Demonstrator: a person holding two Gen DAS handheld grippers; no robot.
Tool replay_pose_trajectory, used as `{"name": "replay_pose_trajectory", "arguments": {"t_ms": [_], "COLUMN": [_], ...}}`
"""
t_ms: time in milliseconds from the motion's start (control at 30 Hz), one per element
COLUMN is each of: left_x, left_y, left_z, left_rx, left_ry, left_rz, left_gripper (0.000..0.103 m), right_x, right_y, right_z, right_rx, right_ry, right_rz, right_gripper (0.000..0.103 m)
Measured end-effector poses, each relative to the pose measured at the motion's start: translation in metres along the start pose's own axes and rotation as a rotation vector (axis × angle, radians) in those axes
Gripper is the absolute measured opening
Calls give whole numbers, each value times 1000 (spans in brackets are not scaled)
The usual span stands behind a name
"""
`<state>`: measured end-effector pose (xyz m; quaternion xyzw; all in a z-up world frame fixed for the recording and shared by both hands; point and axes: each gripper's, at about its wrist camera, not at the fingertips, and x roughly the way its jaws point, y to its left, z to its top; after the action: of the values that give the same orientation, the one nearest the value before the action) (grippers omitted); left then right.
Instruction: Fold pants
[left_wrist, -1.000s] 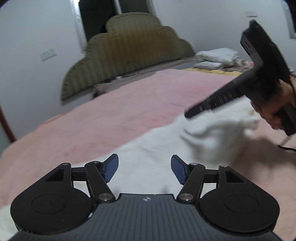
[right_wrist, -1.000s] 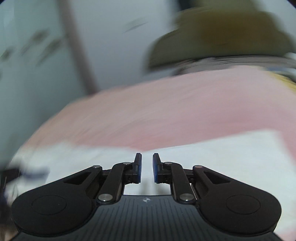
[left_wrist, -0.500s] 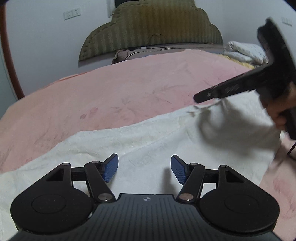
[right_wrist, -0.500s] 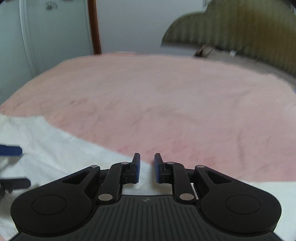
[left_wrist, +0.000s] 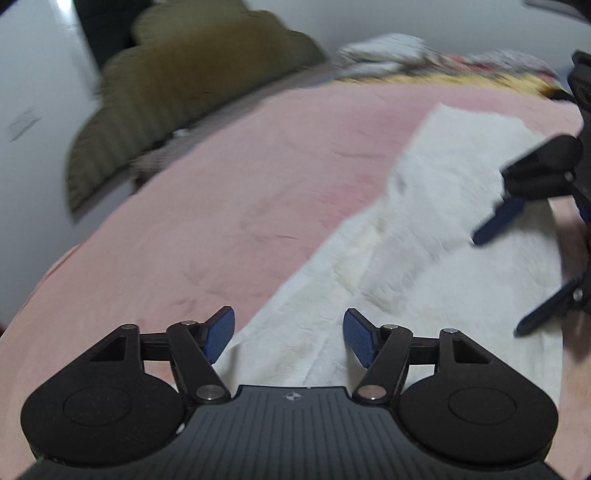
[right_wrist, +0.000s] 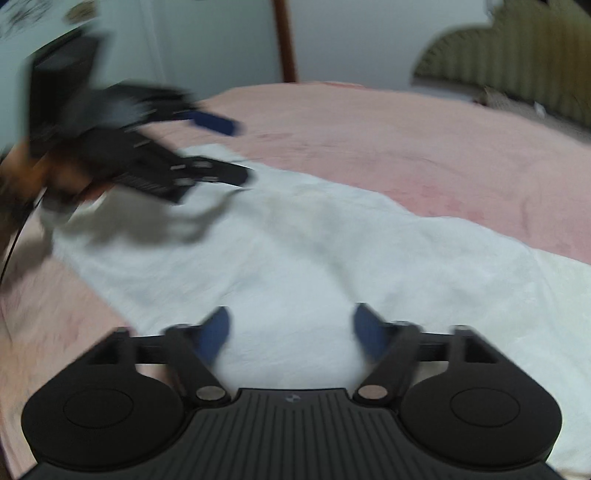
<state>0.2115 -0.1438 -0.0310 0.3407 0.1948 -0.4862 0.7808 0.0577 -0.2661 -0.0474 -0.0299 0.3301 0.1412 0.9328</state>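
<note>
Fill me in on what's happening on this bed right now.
A person with a handheld tool in each hand is working on folding white pants, which lie spread flat across the pink bed cover. The left tool and the right tool are both open above the fabric, gripping nothing. Both views are motion-blurred, so the hands are on the move.

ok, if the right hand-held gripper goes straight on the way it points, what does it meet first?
Most likely the white pants: they lie spread on the pink bed directly ahead of the open right hand-held gripper. Nothing else shows in that line. The picture is blurred, so depth is uncertain.
</note>
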Motion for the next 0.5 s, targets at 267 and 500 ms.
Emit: {"name": "replay_pose_trajectory", "arguments": {"t_ms": [267,500], "left_x": [25,20], "left_y": [18,6], "left_z": [11,11], "left_rx": [13,34], "left_ry": [63,44], "left_rz": [-194,-130], "left_gripper": [19,1], "right_x": [-4,-5], "right_y": [-3,-5], "right_z": [-7,-10], "right_rx": [50,58], "right_ry": [-59,-63], "right_rz": [17,30], "right_gripper": [88,90]}}
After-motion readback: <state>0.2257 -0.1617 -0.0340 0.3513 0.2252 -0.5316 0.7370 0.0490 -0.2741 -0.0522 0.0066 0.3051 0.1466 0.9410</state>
